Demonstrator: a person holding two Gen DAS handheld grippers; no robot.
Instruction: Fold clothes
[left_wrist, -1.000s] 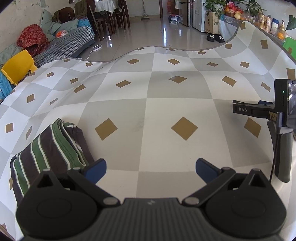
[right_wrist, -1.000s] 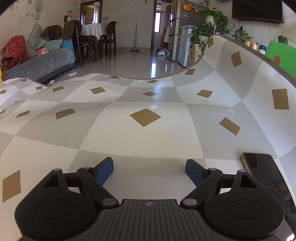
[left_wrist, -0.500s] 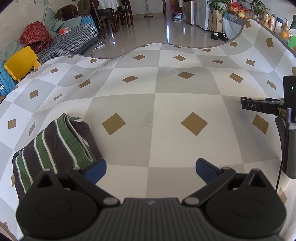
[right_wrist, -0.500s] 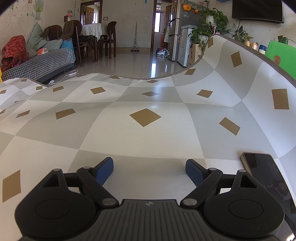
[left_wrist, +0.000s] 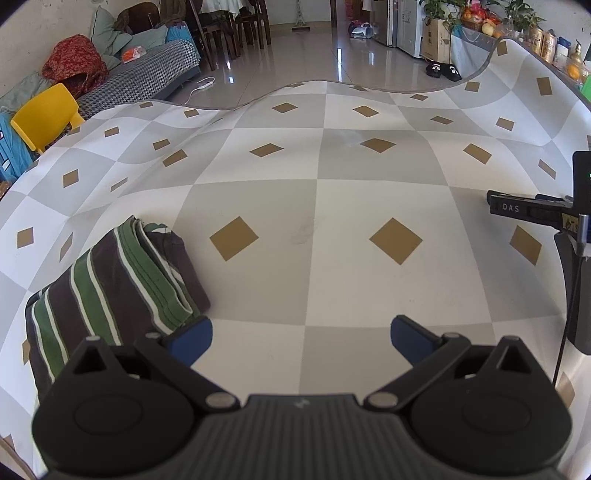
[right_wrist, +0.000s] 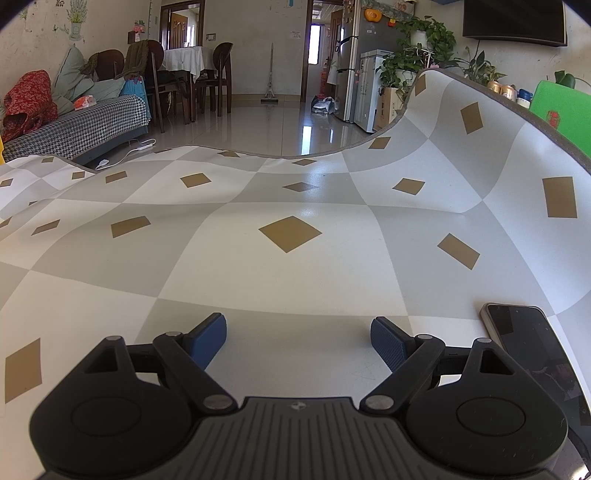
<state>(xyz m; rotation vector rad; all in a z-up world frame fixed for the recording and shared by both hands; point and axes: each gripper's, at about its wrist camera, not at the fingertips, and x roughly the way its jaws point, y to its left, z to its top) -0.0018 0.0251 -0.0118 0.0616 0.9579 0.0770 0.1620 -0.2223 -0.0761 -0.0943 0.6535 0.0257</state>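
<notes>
A folded brown garment with green and white stripes (left_wrist: 110, 284) lies on the grey-and-white checked tabletop (left_wrist: 332, 221), just beside the left gripper (left_wrist: 301, 336), whose jaws are spread and empty. The right gripper (right_wrist: 298, 338) is likewise spread, empty, beside a dark smartphone (right_wrist: 532, 343).

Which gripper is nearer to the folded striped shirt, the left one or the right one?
Left. The left gripper hangs open with its left fingertip right beside the folded striped shirt. The right gripper rests open farther right, beside a phone; its camera shows no shirt.
</notes>
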